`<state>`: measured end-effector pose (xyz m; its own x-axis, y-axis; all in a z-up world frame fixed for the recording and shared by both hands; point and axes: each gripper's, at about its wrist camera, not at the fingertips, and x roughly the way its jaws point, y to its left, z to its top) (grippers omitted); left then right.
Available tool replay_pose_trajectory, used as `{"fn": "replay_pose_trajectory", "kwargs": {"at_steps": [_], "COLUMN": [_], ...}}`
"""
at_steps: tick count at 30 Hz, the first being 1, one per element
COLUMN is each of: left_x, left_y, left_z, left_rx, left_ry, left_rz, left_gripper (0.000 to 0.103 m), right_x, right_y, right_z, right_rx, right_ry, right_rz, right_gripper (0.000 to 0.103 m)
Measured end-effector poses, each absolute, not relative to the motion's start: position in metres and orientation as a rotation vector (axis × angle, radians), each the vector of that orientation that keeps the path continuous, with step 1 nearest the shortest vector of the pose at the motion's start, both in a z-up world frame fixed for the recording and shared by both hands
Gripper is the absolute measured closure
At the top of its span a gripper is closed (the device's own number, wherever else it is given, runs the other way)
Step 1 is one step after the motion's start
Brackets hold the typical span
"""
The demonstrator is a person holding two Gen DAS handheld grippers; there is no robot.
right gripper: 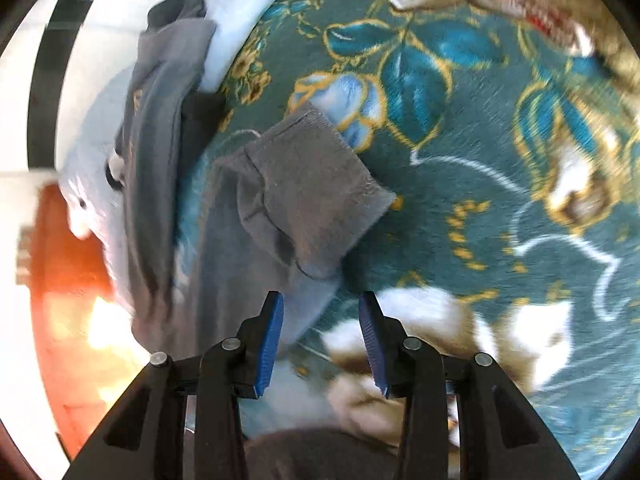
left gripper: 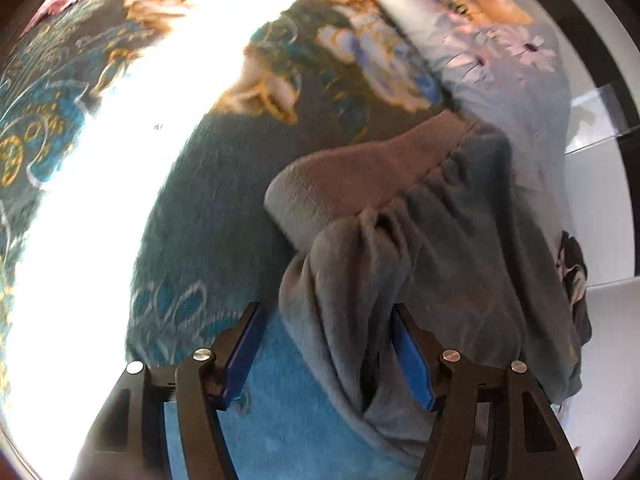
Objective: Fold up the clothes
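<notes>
A grey soft garment [left gripper: 432, 240] lies bunched on a teal flowered blanket [left gripper: 224, 208], its ribbed cuff [left gripper: 340, 176] pointing left. My left gripper [left gripper: 326, 312] hangs open just above the gathered sleeve; folds of grey cloth sit between its blue pads [left gripper: 412, 356], but the pads do not press on them. In the right wrist view the same garment [right gripper: 160, 128] drapes along the bed's edge, with a folded sleeve and cuff [right gripper: 312, 192] lying on the blanket [right gripper: 460, 208]. My right gripper [right gripper: 320, 298] is open just below the sleeve, nothing held between its fingers.
A pale blue flowered sheet or pillow [left gripper: 500, 60] lies at the bed's edge beyond the garment. White floor with a dark stripe [left gripper: 592, 40] runs beside the bed. Orange wooden furniture [right gripper: 68, 264] stands by it. A glaring sunlit band [left gripper: 100, 200] crosses the blanket.
</notes>
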<state>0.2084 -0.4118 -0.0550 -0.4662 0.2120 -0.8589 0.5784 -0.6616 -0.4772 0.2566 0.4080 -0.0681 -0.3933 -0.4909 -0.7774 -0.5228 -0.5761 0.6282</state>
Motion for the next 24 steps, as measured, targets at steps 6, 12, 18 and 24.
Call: {"fn": "replay_pose_trajectory", "kwargs": {"at_steps": [6, 12, 18, 24], "left_x": [0.205, 0.205, 0.21, 0.212], "left_y": [-0.42, -0.422, -0.424, -0.422], "left_z": [-0.061, -0.027, -0.001, -0.008], "left_rx": [1.383, 1.247, 1.249, 1.301], "left_ry": [1.251, 1.345, 1.319, 1.414], "left_rz": [-2.277, -2.311, -2.346, -2.22], "left_gripper": [0.066, 0.087, 0.087, 0.087], "right_x": [0.254, 0.245, 0.261, 0.248], "right_y": [0.403, 0.397, 0.408, 0.399], "right_z": [-0.075, -0.034, 0.013, 0.019], "right_rx": [-1.667, -1.563, -1.491, -1.481], "right_ry": [1.494, 1.42, 1.343, 1.326], "right_rz": [2.169, 2.311, 2.39, 2.425], "right_gripper": [0.084, 0.1, 0.101, 0.101]}}
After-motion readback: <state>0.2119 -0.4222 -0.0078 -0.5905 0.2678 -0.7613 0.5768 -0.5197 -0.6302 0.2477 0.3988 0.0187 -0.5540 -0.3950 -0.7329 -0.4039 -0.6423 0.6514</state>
